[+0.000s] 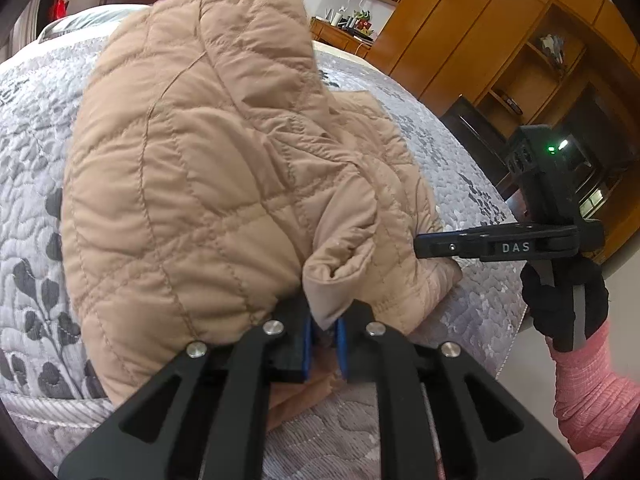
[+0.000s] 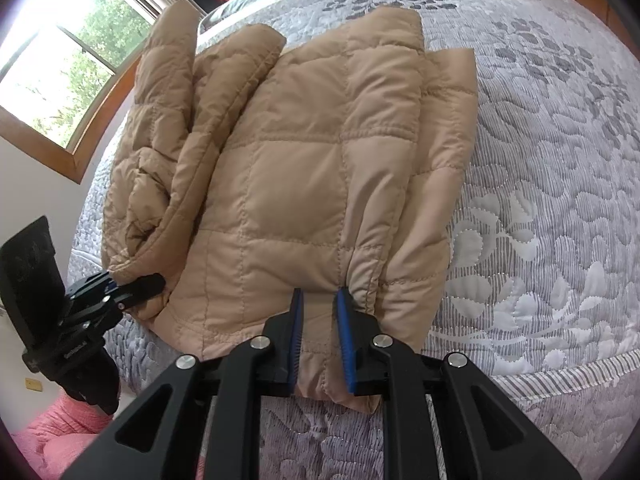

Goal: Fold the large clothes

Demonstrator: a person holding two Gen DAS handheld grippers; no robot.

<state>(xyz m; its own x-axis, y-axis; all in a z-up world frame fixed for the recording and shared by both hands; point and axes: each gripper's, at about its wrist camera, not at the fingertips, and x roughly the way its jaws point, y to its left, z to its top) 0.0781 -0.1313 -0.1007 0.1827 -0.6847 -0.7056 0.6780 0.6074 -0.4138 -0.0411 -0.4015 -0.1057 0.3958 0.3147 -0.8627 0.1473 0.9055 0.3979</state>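
Observation:
A tan quilted jacket lies bunched on a grey floral bedspread. My left gripper is shut on a fold of the jacket's near edge. The right gripper shows in the left wrist view at the jacket's right side. In the right wrist view the jacket lies partly folded on the bedspread. My right gripper is shut on the jacket's near hem, with cloth between its blue pads. The left gripper shows at the lower left, clamped on the jacket's corner.
A wooden wardrobe and shelves stand beyond the bed on the right. A window is at the far left. The bed's near edge runs just before the grippers. Pink sleeves show at the sides.

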